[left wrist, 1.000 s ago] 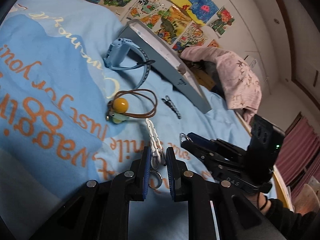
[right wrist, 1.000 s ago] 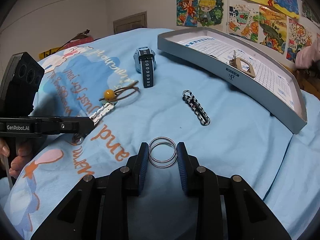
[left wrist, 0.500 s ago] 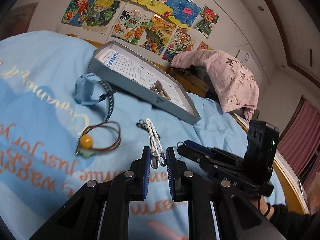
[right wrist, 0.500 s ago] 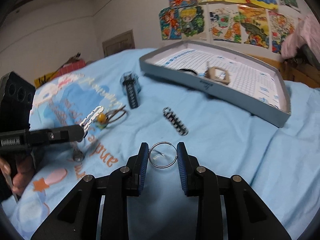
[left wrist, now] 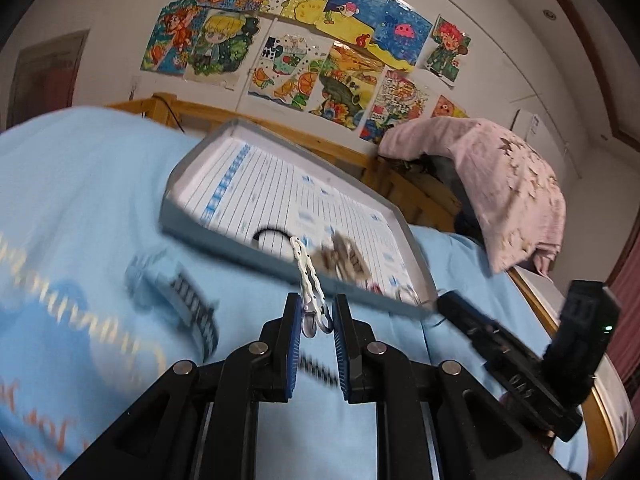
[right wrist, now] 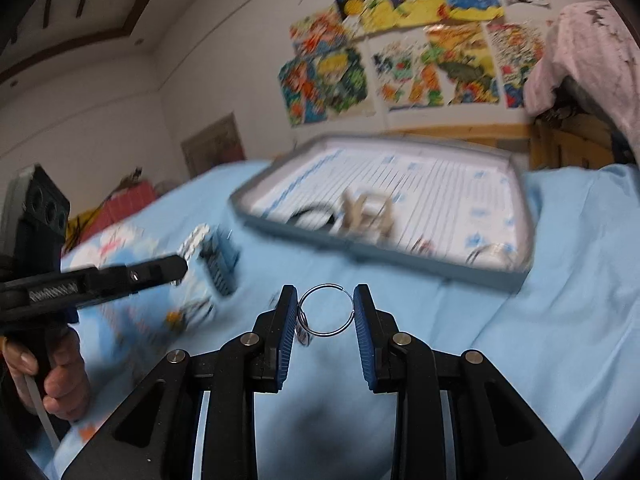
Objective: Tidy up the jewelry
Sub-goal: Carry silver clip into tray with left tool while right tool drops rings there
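My left gripper (left wrist: 315, 322) is shut on a white bracelet (left wrist: 307, 276) that sticks up from between the jaws, held above the blue bedspread in front of the grey tray (left wrist: 280, 256). My right gripper (right wrist: 326, 312) is shut on a pair of silver hoop earrings (right wrist: 326, 310), lifted off the bed and facing the same tray (right wrist: 400, 252). The tray holds a black ring (right wrist: 310, 216) and a beige clip (right wrist: 366, 210). A blue watch (left wrist: 176, 296) lies on the bed, blurred.
The bedspread (left wrist: 80, 200) is light blue with orange lettering. A dark chain (left wrist: 318, 368) lies under my left gripper. A pink cloth (left wrist: 500, 184) hangs over the wooden bed frame at the right. Drawings (left wrist: 312, 40) cover the wall.
Both grippers have lifted off the bed with their pieces and moved toward the tray, which now looks closer. The beaded cord and watch have slid to the lower left.
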Available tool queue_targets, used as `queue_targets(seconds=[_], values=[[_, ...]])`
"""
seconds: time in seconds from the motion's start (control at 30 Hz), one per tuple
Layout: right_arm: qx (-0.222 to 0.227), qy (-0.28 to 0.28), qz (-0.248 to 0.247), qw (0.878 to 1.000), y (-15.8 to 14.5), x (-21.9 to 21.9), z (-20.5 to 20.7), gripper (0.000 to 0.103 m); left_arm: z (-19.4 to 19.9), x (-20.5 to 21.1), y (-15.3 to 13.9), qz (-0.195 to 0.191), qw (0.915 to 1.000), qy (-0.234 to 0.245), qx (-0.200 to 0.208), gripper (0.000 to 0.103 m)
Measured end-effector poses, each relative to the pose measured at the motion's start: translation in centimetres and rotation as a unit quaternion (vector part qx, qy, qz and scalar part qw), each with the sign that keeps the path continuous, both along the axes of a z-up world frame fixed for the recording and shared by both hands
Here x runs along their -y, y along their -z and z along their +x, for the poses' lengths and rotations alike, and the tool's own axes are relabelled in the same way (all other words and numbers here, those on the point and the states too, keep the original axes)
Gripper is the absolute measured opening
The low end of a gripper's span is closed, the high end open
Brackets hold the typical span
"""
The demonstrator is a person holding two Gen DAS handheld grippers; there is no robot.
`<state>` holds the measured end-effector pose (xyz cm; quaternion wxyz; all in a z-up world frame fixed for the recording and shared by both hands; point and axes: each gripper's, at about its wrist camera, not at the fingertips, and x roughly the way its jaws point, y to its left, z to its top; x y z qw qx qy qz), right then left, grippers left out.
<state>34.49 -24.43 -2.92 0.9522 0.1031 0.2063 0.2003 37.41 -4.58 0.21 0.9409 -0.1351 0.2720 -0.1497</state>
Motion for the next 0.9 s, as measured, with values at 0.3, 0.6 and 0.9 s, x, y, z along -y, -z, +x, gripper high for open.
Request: queue_targets(seconds=[0.3, 0.6, 0.9], values=[[0.083, 0.093, 0.000, 0.992, -2.1, 3.6, 5.6, 0.026, 8.9, 3.2, 0.1, 0.028, 0.9988, -0.039, -0.009, 0.015], [0.027, 0.104, 0.041, 0.993, 2.1, 5.7, 10.7, 0.026, 11.4, 5.5, 2.1, 0.067, 0.9975, -0.017, -0.014, 0.015], [-0.002, 0.103, 0.019, 0.994, 3.5, 4.9, 11.6, 0.026, 11.6, 6.3, 2.2, 0.093, 0.9953, -0.023, -0.017, 0.015]])
